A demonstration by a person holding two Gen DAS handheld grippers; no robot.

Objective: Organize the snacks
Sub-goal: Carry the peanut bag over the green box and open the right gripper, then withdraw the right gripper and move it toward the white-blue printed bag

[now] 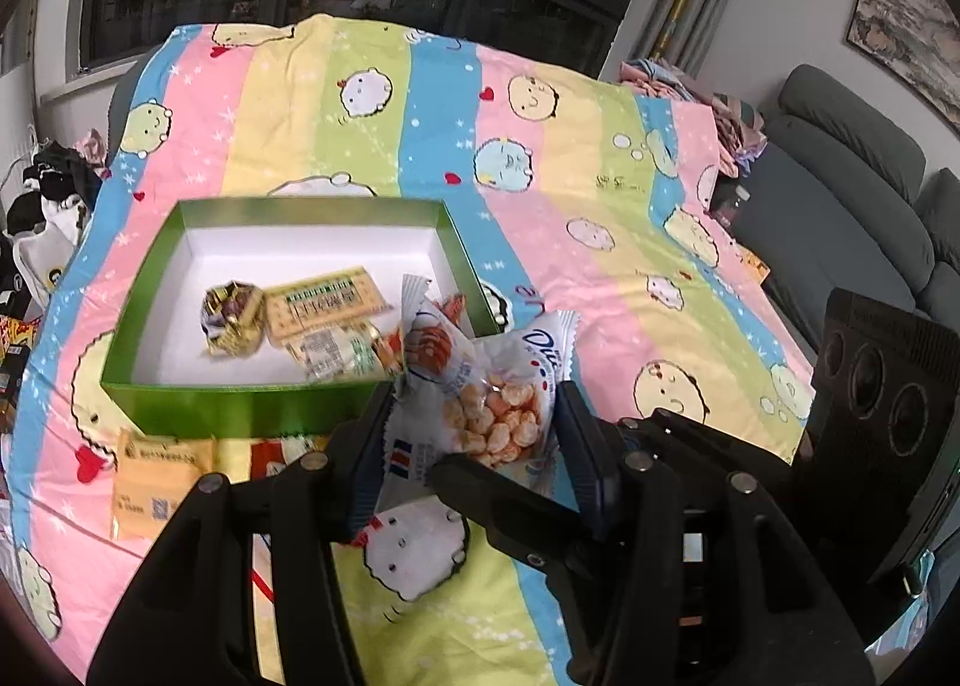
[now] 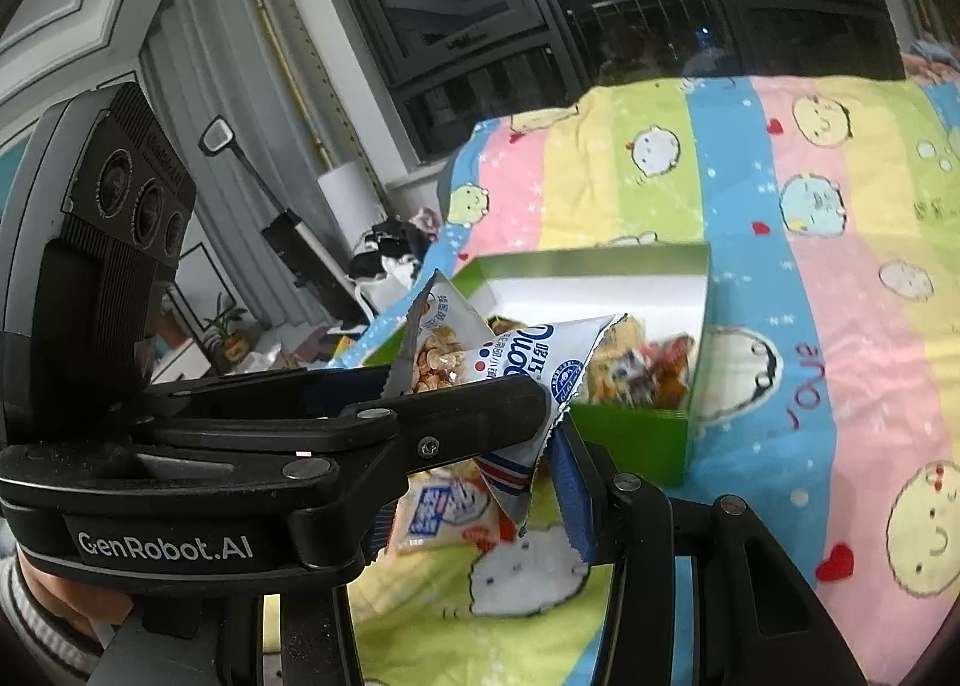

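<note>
2 grippers, 1 packet: both sets of jaws are partly closed on the same snack packet, held up off the striped bedspread.
Left gripper: its pads press the packet's 2 sides, the clear window of round crackers showing between them.
Right gripper: clamped on the same packet from the other side, the top corner poking up past its jaws.
Green box: just ahead of the left gripper and a little to its left, already holding 3 or so wrapped snacks.
Risk 1: with 2 grips on 1 thin bag, any pull apart could tear the crimped seam and spill crackers.
Risk 2: squeezing harder would crush what's inside.
Risk 3: if 1 gripper lets go first, the bag may swing and land short, on the near wall.
Loose stock: a yellow packet lies below the left gripper, in front of the box, easy to knock.
</note>
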